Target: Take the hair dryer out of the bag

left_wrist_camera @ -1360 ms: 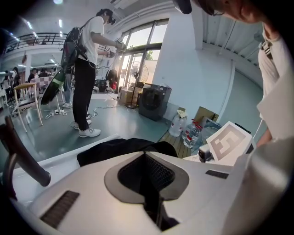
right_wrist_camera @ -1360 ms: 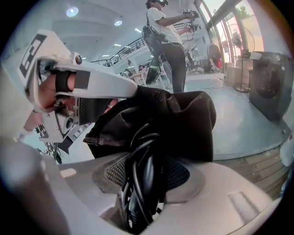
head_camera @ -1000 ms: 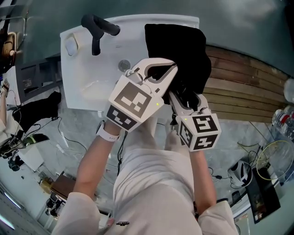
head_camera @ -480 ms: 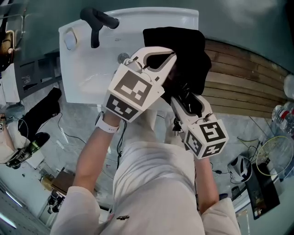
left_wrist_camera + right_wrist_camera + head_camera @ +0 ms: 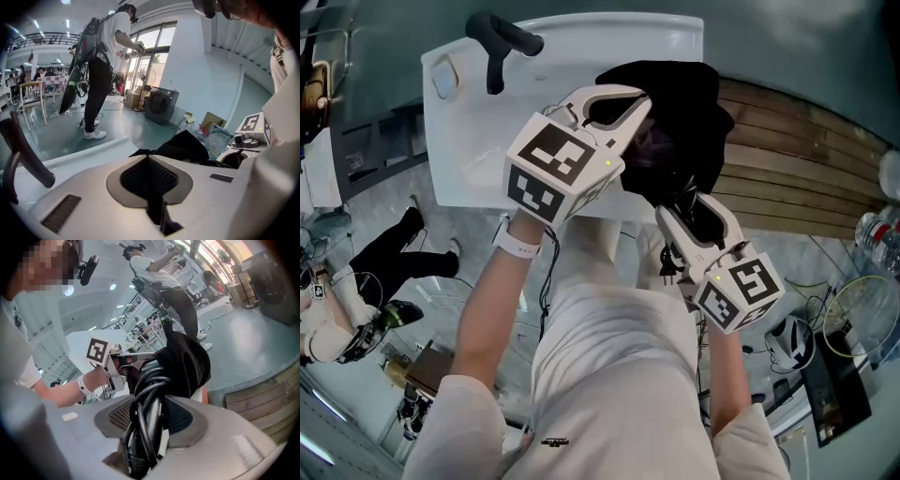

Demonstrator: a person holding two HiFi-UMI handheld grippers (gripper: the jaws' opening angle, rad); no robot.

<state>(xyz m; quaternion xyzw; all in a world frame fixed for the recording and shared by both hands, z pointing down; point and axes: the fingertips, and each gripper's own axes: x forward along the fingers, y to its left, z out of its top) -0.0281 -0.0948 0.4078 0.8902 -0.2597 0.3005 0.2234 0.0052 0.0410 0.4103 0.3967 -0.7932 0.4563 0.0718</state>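
Note:
A black cloth bag [image 5: 680,94] sits half on the white sink's right side and half on the wooden counter. My left gripper [image 5: 639,96] is shut on the bag's near edge and holds it up; black fabric [image 5: 157,197] fills the gap between its pads. My right gripper [image 5: 682,204] is closed on the black hair dryer [image 5: 701,214] with its cord wound round it, just outside the bag's mouth. In the right gripper view the cord bundle [image 5: 146,427] stands between the pads, with the bag [image 5: 187,364] draped over its far end. The dryer's head is hidden in the bag.
The white sink [image 5: 478,159] has a black tap [image 5: 502,42] at its back. A wooden slatted counter [image 5: 797,178] runs to the right. Cables and gear lie on the floor on both sides, and other people stand in the room.
My right gripper has drawn back toward me and to the right with the dryer in it. My left gripper has shifted slightly left, still on the bag's edge.

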